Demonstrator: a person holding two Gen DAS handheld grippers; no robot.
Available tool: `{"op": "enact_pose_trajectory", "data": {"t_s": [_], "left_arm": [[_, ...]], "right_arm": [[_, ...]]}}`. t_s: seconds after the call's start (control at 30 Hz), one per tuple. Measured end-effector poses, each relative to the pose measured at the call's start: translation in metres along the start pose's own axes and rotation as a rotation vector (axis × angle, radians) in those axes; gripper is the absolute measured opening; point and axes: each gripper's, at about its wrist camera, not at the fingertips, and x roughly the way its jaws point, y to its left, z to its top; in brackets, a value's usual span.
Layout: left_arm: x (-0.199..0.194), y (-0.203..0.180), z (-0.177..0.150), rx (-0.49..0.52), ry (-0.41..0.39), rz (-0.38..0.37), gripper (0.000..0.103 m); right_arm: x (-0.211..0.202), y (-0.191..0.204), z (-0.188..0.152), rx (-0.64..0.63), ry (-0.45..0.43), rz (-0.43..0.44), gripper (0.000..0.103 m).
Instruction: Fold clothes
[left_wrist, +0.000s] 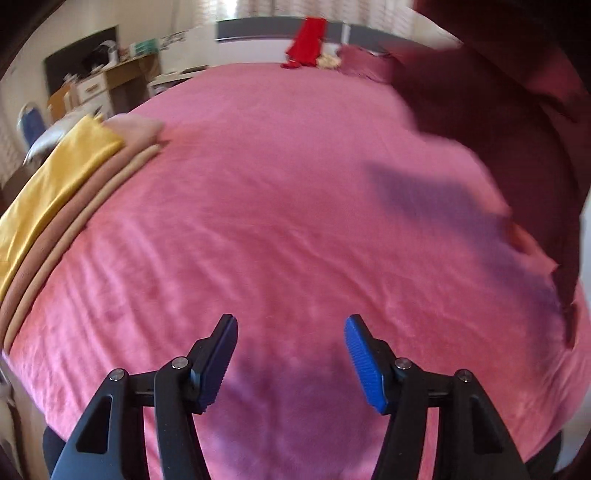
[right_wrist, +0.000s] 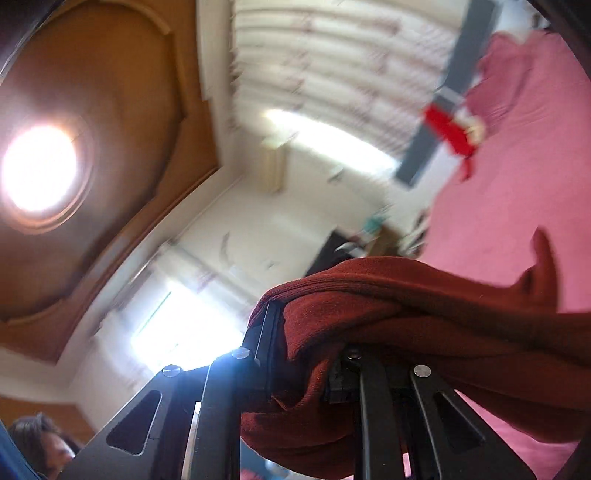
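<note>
— Dark red garment (right_wrist: 424, 306)? Bunched in the right hand-held gripper (right_wrist: 306, 354), clamped tight, lifted above the pink bed (left_wrist: 277, 192).
— Soft, limp, light. Best pinched at a hem or corner.
— Left hand-held gripper (left_wrist: 290, 354)? Spread wide, holding nothing, hovering over bare blanket. Folded yellow cloth (left_wrist: 55, 181) at left.

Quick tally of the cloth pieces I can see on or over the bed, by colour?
Dark red garment, clamped in the right gripper and hanging at the right of the left wrist view: 1
Yellow piece, on the folded stack at the bed's left edge: 1
Peach folded pieces, under the yellow: at least 2, exact count unclear
Bright red item, far end: 1
Total: at least 5
</note>
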Motion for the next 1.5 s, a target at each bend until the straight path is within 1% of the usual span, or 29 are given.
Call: {"op": "enact_pose_trajectory", "data": {"t_s": [0.07,0.17,0.2,0.27,0.33,0.4,0.43,0.5,0.53,0.57,0.6,0.67,0.73,0.77,0.8,0.83,0.87,0.9,0.97,1.07,1.13,1.17,1.3,1.37,1.47,1.5], "left_arm": [[-0.017,0.024,-0.002,-0.057,-0.015,-0.004,0.062],[-0.036,0.059,-0.01,-0.14,-0.035,0.024,0.062],[-0.037,0.067,-0.013,-0.155,-0.035,0.035,0.062],[-0.04,0.081,-0.018,-0.184,-0.036,0.055,0.062],[-0.042,0.092,-0.023,-0.202,-0.041,0.081,0.062],[-0.04,0.097,-0.026,-0.213,-0.03,0.096,0.062],[-0.038,0.097,-0.027,-0.214,-0.022,0.098,0.062],[-0.027,0.1,-0.023,-0.216,0.006,0.099,0.062],[-0.024,0.097,-0.022,-0.209,0.017,0.092,0.062],[-0.022,0.092,-0.021,-0.201,0.028,0.086,0.062],[-0.019,0.085,-0.018,-0.178,0.035,0.081,0.062],[-0.014,0.071,-0.011,-0.123,0.044,0.08,0.062],[-0.009,0.059,0.0,-0.067,0.034,0.094,0.062],[-0.005,0.055,0.006,-0.045,0.027,0.102,0.062],[0.0,0.051,0.012,-0.026,0.021,0.109,0.062],[0.003,0.045,0.017,-0.014,0.021,0.108,0.062],[0.006,0.039,0.021,-0.003,0.022,0.106,0.062],[0.011,0.031,0.028,0.012,0.025,0.102,0.062],[0.019,0.016,0.036,0.035,0.034,0.101,0.062],[0.035,-0.012,0.051,0.069,0.048,0.082,0.062],[0.042,-0.031,0.055,0.092,0.057,0.059,0.062],[0.045,-0.041,0.058,0.104,0.062,0.049,0.062],[0.06,-0.071,0.055,0.178,0.071,0.05,0.062],[0.068,-0.086,0.054,0.215,0.075,0.051,0.062],[0.081,-0.099,0.048,0.253,0.092,0.06,0.062],[0.086,-0.099,0.045,0.256,0.097,0.066,0.062]], "right_arm": [[0.021,-0.006,-0.014,0.007,0.025,0.042,0.019],[0.05,-0.053,-0.041,0.107,0.065,0.031,0.02],[0.052,-0.07,-0.06,0.137,0.094,0.003,0.022],[0.053,-0.104,-0.109,0.191,0.17,-0.065,0.023],[0.053,-0.155,-0.171,0.267,0.329,-0.181,0.023],[0.068,-0.203,-0.223,0.303,0.476,-0.303,0.023],[0.066,-0.215,-0.239,0.319,0.5,-0.328,0.023],[0.056,-0.23,-0.263,0.354,0.512,-0.353,0.023],[0.05,-0.238,-0.275,0.371,0.519,-0.365,0.024],[0.045,-0.246,-0.288,0.388,0.525,-0.377,0.029],[0.04,-0.253,-0.3,0.405,0.531,-0.39,0.037],[0.03,-0.269,-0.324,0.44,0.543,-0.414,0.045],[0.019,-0.284,-0.348,0.474,0.555,-0.439,0.048],[0.014,-0.292,-0.36,0.491,0.561,-0.451,0.053],[0.009,-0.3,-0.373,0.509,0.567,-0.464,0.063],[0.002,-0.304,-0.366,0.5,0.531,-0.483,0.068],[-0.004,-0.308,-0.352,0.482,0.478,-0.505,0.074],[-0.011,-0.311,-0.338,0.464,0.426,-0.527,0.076],[-0.019,-0.327,-0.31,0.459,0.306,-0.573,0.076],[-0.015,-0.369,-0.268,0.507,0.156,-0.607,0.079],[0.002,-0.394,-0.237,0.536,0.129,-0.644,0.079],[0.012,-0.404,-0.23,0.55,0.116,-0.671,0.079],[0.057,-0.442,-0.213,0.607,0.053,-0.79,0.079],[0.044,-0.428,-0.188,0.614,0.018,-0.79,0.079],[0.028,-0.407,-0.173,0.567,-0.014,-0.769,0.08],[0.023,-0.4,-0.168,0.551,-0.024,-0.763,0.073]]}}
